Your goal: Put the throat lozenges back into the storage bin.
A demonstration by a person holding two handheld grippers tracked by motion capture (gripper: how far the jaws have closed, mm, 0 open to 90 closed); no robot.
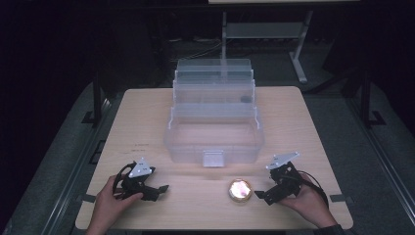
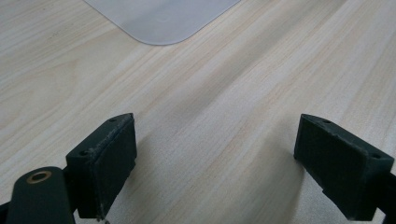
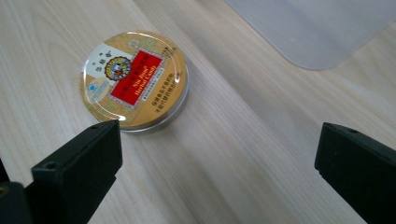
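Right gripper (image 1: 266, 195) spread wide beside the round tin (image 1: 240, 190) near the tabletop's (image 1: 303, 127) front edge; a skewed closing could skid it off.

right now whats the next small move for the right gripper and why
Probably slide the right gripper toward the round tin to centre it between the jaws. They stand wide open, and in the right gripper view the tin lies flat on the table, off beyond one jaw, untouched.
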